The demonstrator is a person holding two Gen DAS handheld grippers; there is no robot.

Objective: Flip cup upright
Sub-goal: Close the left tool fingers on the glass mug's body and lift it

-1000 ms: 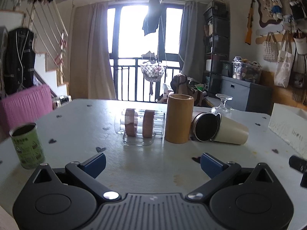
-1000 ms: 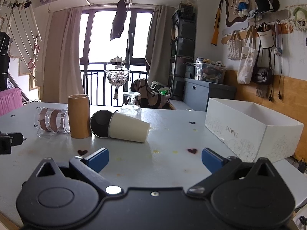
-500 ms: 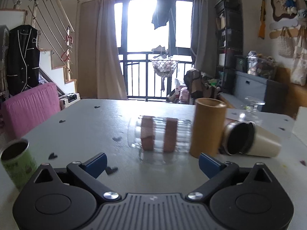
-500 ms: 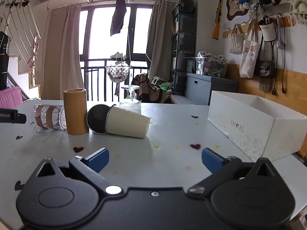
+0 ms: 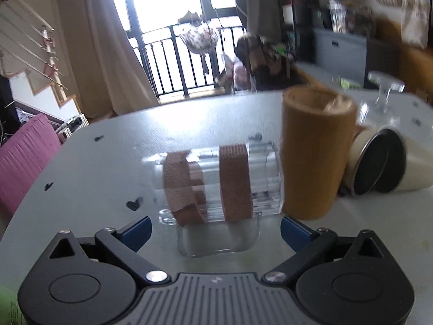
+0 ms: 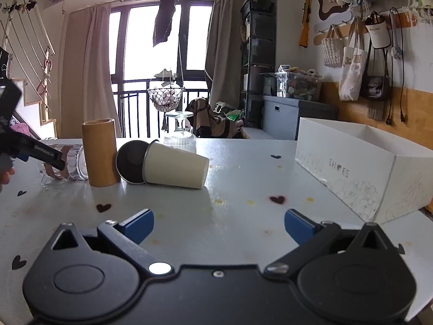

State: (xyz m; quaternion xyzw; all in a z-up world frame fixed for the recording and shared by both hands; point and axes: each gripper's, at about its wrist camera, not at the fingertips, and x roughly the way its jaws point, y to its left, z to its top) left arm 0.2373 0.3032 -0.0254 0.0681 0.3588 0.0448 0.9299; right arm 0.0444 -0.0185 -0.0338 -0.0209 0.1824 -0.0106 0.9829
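A clear glass cup (image 5: pixel 216 187) with two cork bands lies on its side on the white table (image 5: pixel 108 162). My left gripper (image 5: pixel 215 230) is open, right in front of it, its blue fingertips level with the cup's near handle. The cup also shows in the right wrist view (image 6: pixel 69 166), partly behind the left gripper's finger (image 6: pixel 40 154). A cream cup (image 6: pixel 167 166) with a black inside lies on its side mid-table; it also shows in the left wrist view (image 5: pixel 384 162). My right gripper (image 6: pixel 219 226) is open and empty, well short of it.
An upright tan cylinder (image 5: pixel 314 151) stands between the two lying cups, touching the glass one. An upside-down stemmed glass (image 6: pixel 180 132) stands behind. A white shoe box (image 6: pixel 365 162) sits at the right. A green can edge (image 5: pixel 6 308) is at the far left.
My left gripper has moved forward and tilted toward the glass cup, which now fills the gap ahead of its fingertips. My right gripper has barely moved.
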